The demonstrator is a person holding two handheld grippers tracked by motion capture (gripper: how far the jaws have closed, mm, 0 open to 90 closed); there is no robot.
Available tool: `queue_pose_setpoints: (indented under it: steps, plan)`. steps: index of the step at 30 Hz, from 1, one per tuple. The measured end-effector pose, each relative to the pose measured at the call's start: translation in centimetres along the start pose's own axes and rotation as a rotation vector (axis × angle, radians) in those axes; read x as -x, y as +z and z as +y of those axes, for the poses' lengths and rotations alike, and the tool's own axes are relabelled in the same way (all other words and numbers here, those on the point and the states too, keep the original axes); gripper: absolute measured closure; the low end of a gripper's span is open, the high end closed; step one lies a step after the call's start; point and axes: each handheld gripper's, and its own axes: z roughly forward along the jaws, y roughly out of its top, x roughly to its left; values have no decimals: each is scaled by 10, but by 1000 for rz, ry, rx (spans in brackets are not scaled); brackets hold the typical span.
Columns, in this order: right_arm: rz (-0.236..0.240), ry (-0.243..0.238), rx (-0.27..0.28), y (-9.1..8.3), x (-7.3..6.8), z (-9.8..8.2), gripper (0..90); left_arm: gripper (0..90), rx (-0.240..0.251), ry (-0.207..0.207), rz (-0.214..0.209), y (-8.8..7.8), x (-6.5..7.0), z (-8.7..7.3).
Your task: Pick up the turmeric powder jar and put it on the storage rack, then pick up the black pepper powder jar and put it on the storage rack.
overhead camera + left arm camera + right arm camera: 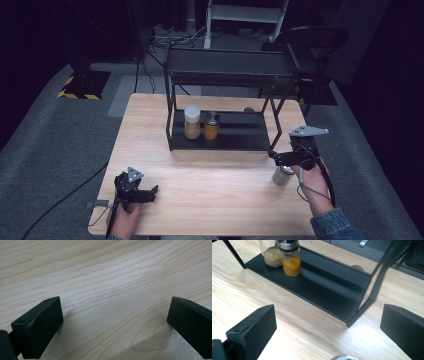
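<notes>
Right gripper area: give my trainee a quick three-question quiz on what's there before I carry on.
1. True or false: the right gripper is shut on the jar on the table.
2. How many jars stand on the rack's lower shelf?
A. one B. two C. four
3. Fill in: the left gripper has its jaws open over bare ____.

Key
1. False: in the right gripper view its jaws stand wide apart, with the jar's silver lid just below them.
2. B: a white-lidded jar and an orange-filled jar, side by side.
3. Table: nothing lies between the jaws.
</notes>
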Motion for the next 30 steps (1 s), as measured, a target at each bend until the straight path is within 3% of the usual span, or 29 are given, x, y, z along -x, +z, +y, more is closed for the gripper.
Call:
queue_pose_setpoints:
  steps: [17,30]
  plan:
    - [-49,68,4,-37,19,-41,5,2,-1,-2,2,0,1,0]
    - [-72,101,-43,-31,26,-68,5,2,-1,-2,2,0,1,0]
